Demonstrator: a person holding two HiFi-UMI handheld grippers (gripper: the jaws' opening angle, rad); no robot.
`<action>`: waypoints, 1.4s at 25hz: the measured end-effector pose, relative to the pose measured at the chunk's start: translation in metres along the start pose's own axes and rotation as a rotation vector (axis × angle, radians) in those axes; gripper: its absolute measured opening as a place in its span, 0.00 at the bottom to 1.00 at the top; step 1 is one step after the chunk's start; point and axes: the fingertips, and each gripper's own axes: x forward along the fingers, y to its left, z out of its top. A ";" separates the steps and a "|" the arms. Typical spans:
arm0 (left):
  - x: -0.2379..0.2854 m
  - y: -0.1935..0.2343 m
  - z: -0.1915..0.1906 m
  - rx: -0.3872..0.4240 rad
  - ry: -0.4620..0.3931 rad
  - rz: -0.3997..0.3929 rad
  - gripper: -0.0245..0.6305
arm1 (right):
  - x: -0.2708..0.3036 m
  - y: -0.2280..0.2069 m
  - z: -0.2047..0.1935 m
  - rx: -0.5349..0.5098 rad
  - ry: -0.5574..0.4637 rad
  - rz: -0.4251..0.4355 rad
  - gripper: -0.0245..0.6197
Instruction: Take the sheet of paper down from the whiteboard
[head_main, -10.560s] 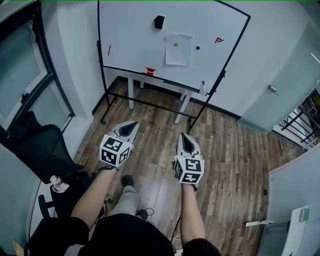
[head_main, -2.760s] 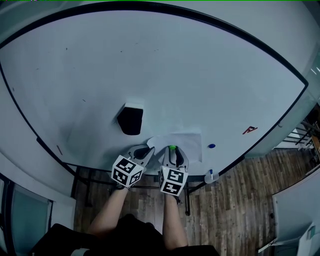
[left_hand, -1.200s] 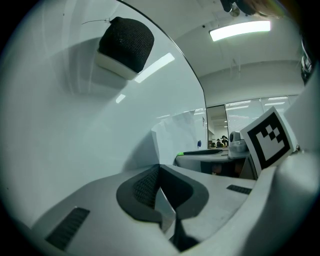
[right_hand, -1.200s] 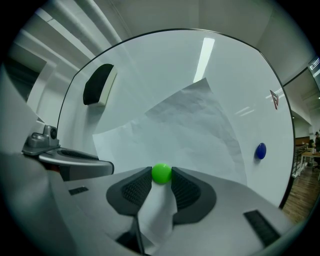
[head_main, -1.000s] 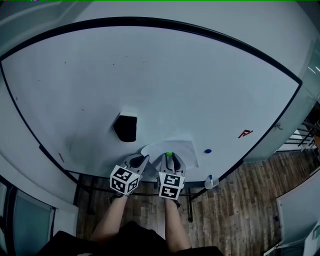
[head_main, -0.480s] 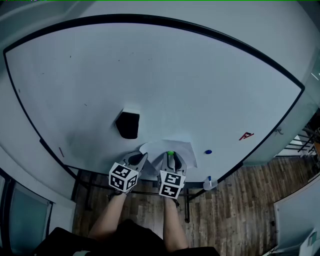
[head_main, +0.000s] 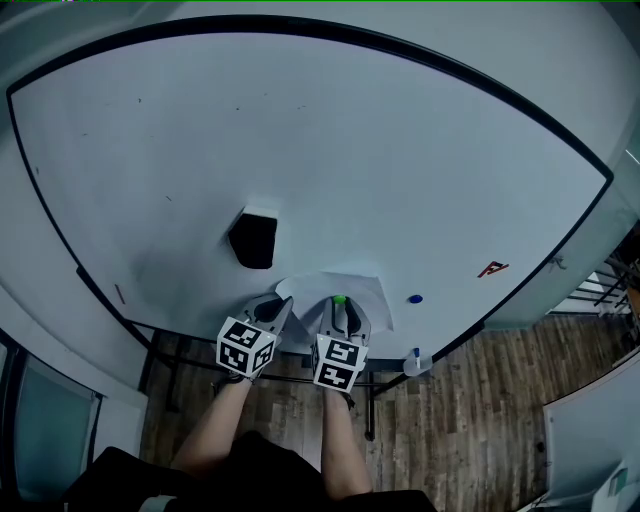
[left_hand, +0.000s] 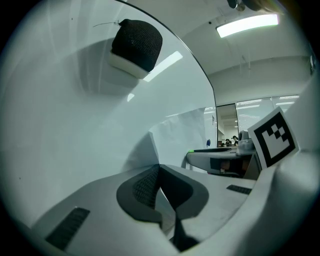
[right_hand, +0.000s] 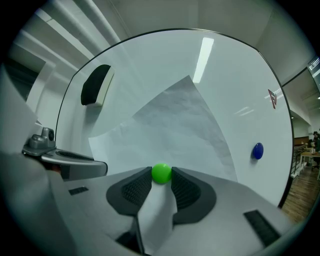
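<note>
- The whiteboard (head_main: 350, 150) filled most of the head view, with the sheet of paper (head_main: 368, 294) low on it, just below the middle of the frame.
- The sheet was pinned by a green magnet (right_hand: 161, 173) near its top edge.
- Its left part curled away from the board, while the right part lay flat against the surface.
- The left gripper (left_hand: 159, 167) had its jaws pressed together on the lifted left edge of the sheet. In the left gripper view the paper ran straight down into the closed pads.
- The right gripper (right_hand: 161, 176) pinched the green magnet. Both pads touched its sides, and paper showed in the gap behind them.
- In the head view the two grippers sat side by side at the lower centre, the left one at the paper's left edge and the right one at the magnet.
- A black eraser (head_main: 252, 240) stuck to the board up and to the left of the sheet, apart from it.
- A blue magnet (head_main: 416, 299) sat on bare board just right of the paper.
- A small red triangle (head_main: 492, 269) was farther right, near the board's frame.
- A small bottle (head_main: 413, 362) stood at the board's lower edge, right of the grippers.
- A wooden floor (head_main: 470, 410) showed at the lower right.
</note>
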 end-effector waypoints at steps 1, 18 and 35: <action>0.000 0.000 -0.001 -0.001 0.000 0.002 0.07 | 0.000 0.000 0.000 -0.003 -0.002 0.001 0.25; 0.001 0.001 -0.003 0.004 0.013 0.030 0.07 | 0.000 -0.003 -0.002 -0.006 0.009 0.003 0.25; -0.002 0.005 -0.006 0.015 0.026 0.047 0.07 | -0.001 -0.007 -0.002 0.002 0.010 0.000 0.25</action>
